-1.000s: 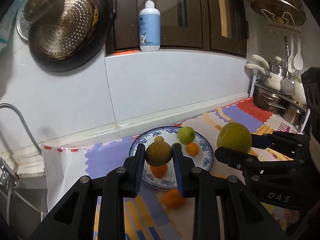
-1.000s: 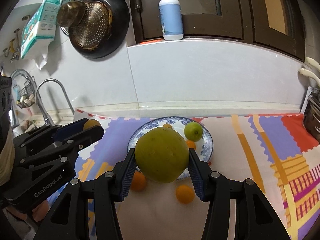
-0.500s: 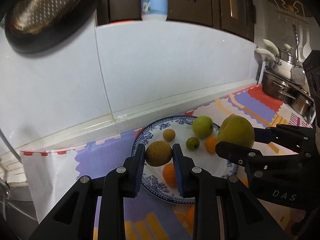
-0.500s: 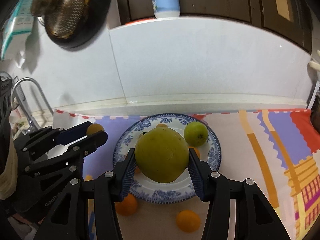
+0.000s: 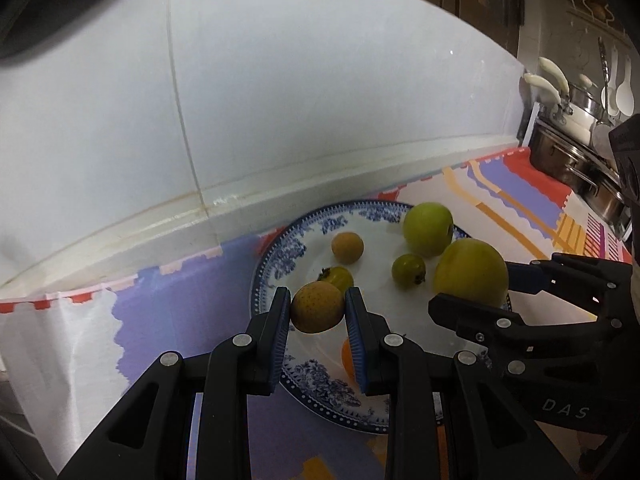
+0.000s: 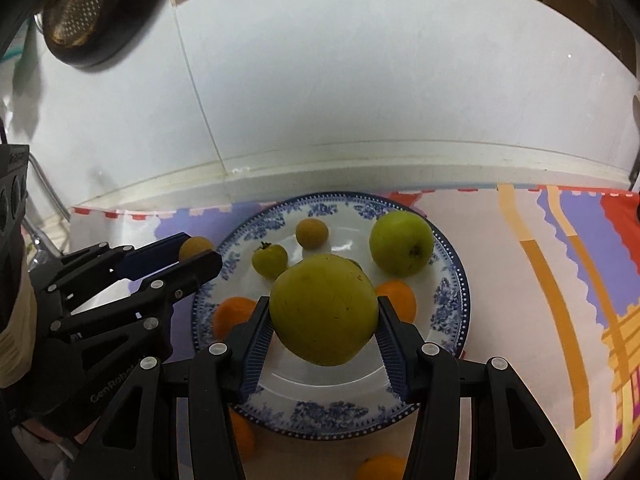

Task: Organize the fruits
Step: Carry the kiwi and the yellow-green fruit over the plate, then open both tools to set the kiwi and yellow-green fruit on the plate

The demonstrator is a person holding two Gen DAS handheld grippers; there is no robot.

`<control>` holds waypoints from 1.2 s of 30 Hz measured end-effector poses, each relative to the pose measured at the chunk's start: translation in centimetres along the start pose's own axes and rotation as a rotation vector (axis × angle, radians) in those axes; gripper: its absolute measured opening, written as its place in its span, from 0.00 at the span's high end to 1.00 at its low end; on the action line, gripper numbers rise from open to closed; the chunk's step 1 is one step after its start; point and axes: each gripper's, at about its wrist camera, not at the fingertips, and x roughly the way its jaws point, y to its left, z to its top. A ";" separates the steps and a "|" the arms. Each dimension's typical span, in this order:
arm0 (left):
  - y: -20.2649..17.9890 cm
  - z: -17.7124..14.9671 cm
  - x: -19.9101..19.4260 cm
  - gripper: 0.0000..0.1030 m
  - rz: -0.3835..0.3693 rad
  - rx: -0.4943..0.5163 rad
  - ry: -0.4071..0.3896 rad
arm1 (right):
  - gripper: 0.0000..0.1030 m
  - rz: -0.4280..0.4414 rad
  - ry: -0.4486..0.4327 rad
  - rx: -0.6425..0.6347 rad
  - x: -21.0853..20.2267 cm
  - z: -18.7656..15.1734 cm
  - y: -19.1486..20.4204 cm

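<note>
My left gripper (image 5: 318, 312) is shut on a small brown round fruit (image 5: 317, 307) and holds it over the left rim of the blue-and-white plate (image 5: 276, 256). My right gripper (image 6: 324, 320) is shut on a large yellow-green fruit (image 6: 324, 308) over the plate's middle (image 6: 448, 288). On the plate lie a green apple (image 6: 401, 243), a small brown fruit (image 6: 312, 233), a small green persimmon-like fruit (image 6: 270, 260) and oranges (image 6: 232, 314). The right gripper also shows in the left wrist view (image 5: 472, 276), and the left gripper in the right wrist view (image 6: 196, 252).
The plate stands on a colourful mat (image 6: 560, 264) by a white tiled wall (image 6: 360, 80). Loose oranges (image 6: 380, 467) lie on the mat in front of the plate. Steel pots (image 5: 576, 160) stand at the right. A dark pan (image 6: 92, 12) hangs at the upper left.
Both grippers have moved forward and down toward the plate, each still holding its fruit. The plate looks larger and closer in both views.
</note>
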 end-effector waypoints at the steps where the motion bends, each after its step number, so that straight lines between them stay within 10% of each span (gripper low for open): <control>1: 0.1 0.0 0.3 0.73 -0.003 -0.001 0.006 | 0.50 0.000 0.005 0.001 0.2 0.0 0.0; 17: 0.4 -0.1 0.6 0.66 -0.025 -0.017 0.030 | 0.45 -0.028 0.006 0.001 0.4 0.6 -0.2; 36: -1.9 -0.3 -10.2 0.48 0.074 -0.066 -0.122 | 0.45 -0.042 -0.163 -0.035 -8.9 -0.7 0.4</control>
